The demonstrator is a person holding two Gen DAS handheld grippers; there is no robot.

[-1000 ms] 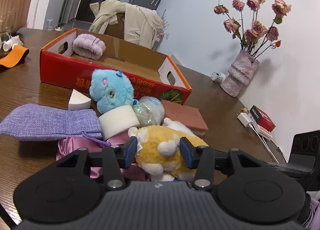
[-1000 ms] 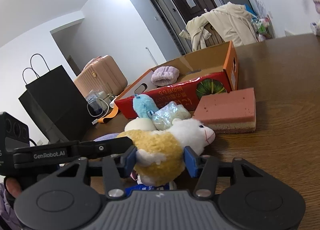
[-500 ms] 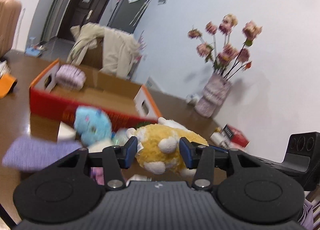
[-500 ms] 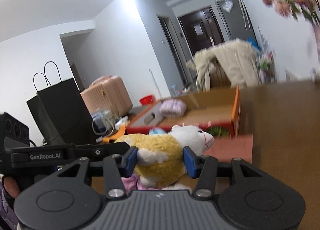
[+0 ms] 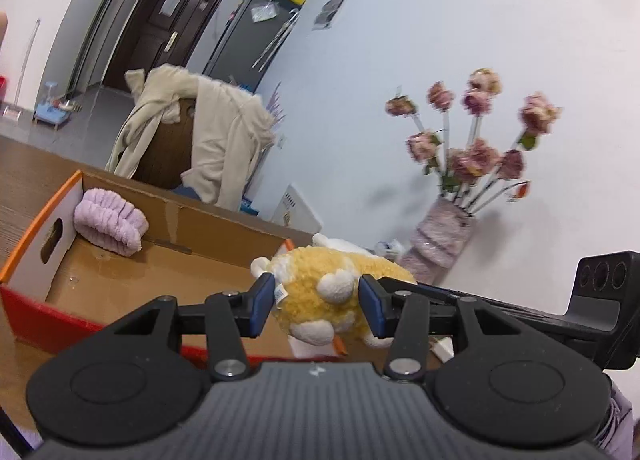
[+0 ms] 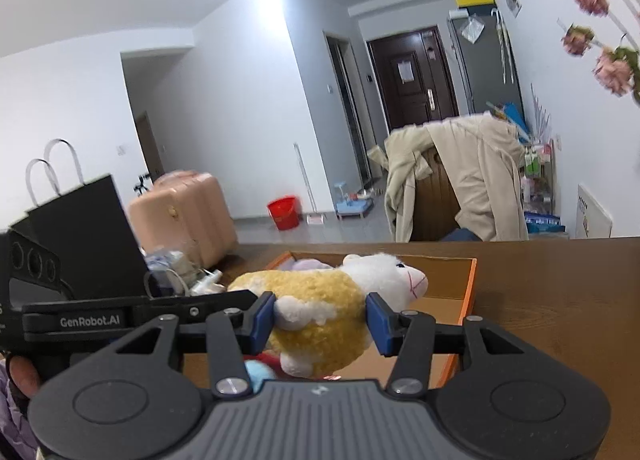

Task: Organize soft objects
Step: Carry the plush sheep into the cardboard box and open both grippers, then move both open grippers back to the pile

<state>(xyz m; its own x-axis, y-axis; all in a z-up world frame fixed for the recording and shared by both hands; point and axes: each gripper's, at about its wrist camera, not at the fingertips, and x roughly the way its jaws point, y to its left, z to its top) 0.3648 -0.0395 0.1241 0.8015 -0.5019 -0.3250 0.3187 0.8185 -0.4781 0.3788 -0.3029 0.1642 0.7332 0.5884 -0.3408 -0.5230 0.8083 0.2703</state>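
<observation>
Plush sheep (image 5: 324, 300) is held aloft between both tools at once: the left gripper (image 5: 316, 304) is clamped across its yellow woolly body, and the right gripper (image 6: 320, 318) is clamped across the same body from the opposite side, blue pads pressed into the fleece in each wrist view. In the right wrist view the toy's long axis is seen to run across the jaws, the white head (image 6: 394, 270) jutting out to the right past the right pad and the yellow rump lying to the left. The cardboard box (image 5: 132, 276) lies below and beyond the toy, its open floor stretching left and far in the left wrist view, with a lilac towelling roll (image 5: 110, 222) resting in its far left corner. The sheep is judged to hang above the near right part of the box, so the coming move is taken to be a short descent, far and slightly left. Neither gripper is clearly nearer; the load is shared evenly. A release by both jaws would be required.
</observation>
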